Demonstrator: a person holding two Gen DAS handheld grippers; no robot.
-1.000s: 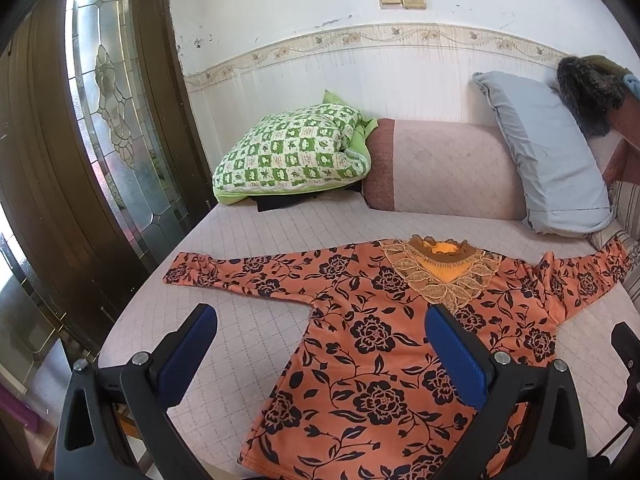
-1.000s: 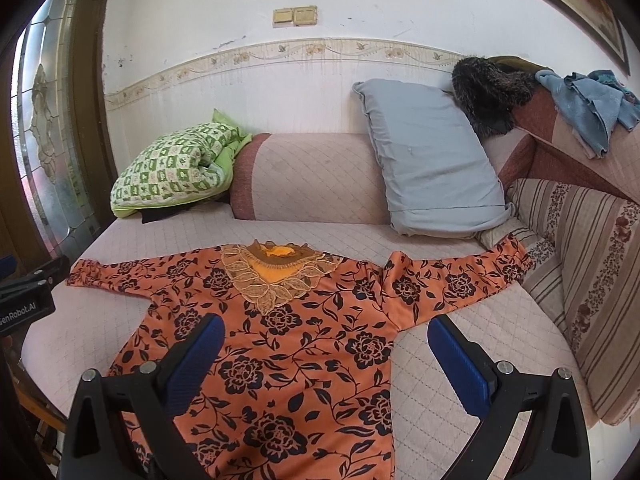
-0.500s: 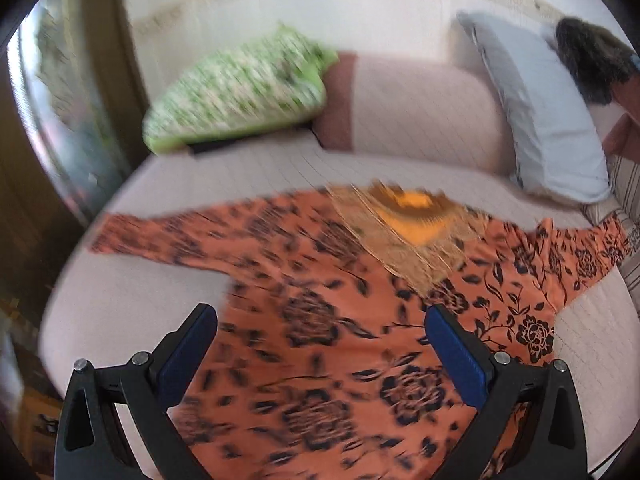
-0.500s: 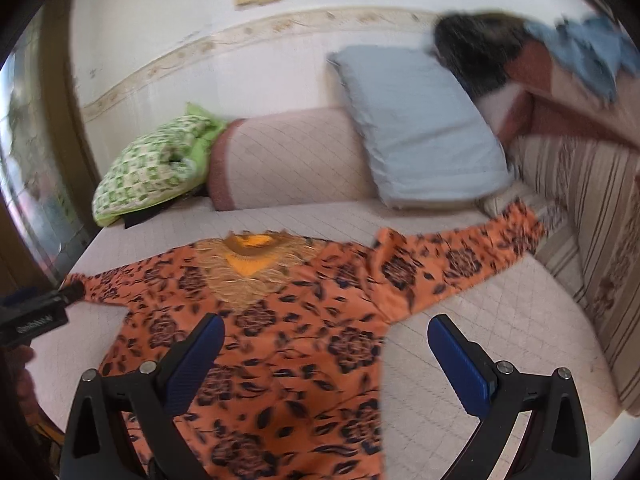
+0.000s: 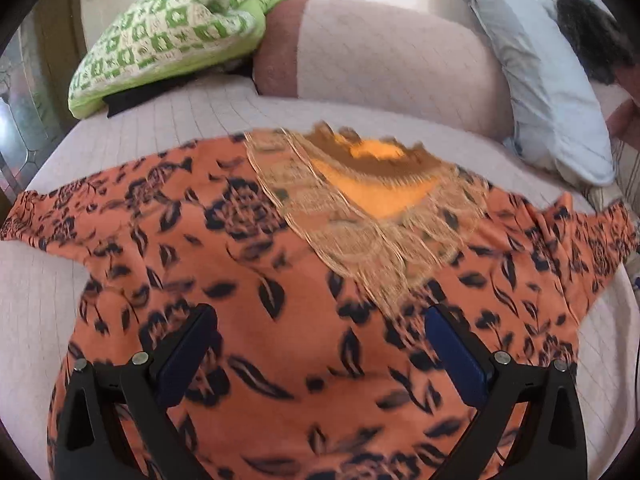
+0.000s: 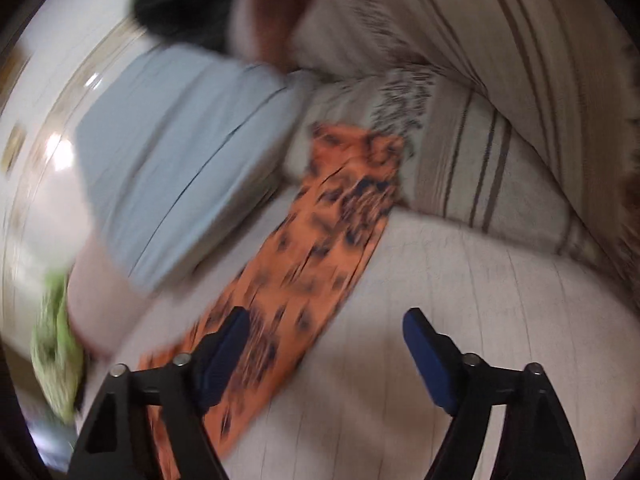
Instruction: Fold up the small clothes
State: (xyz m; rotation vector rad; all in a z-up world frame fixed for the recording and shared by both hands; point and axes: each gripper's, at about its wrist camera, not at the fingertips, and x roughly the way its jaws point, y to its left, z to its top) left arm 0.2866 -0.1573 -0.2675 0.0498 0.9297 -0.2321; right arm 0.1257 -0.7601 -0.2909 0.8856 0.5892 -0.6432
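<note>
Orange black-flowered blouse (image 5: pixel 280 288) lies flat on the quilted pale bed (image 5: pixel 132 136). Left tongs (image 5: pixel 320 340) tilt down over its chest, wide, empty. Right tongs (image 6: pixel 326 344), closing, rolled, straddle its sleeve edge, nothing gripped.

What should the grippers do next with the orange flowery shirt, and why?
Probably bring the right gripper, jaws closing with nothing between them, onto the orange black-flowered shirt's sleeve to fold it inward. The shirt lies flat and unfolded, and the left gripper hovers open over it.
</note>
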